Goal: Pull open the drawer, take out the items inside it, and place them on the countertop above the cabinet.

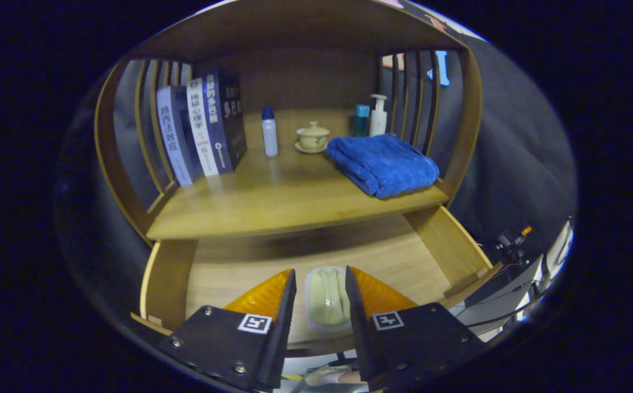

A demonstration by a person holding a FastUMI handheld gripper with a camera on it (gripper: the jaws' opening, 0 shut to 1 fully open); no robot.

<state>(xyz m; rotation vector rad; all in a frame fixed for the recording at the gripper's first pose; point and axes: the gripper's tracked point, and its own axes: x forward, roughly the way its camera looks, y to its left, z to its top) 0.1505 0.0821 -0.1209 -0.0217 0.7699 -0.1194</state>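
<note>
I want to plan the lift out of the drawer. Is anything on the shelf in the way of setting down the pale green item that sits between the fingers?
Nothing blocks it. The pale green packaged item lies in the open wooden drawer between the gripper fingers. The wooden countertop is bare in front; folded blue towel right, books left.

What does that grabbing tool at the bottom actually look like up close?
The handheld two-finger gripper has two wedge-shaped fingers tapering forward, each with a flat ridged inner pad. Each finger sits on an angular black plate fastened with silver screws and bearing a small square black-and-white marker. No cable is visible on the gripper itself.
</note>
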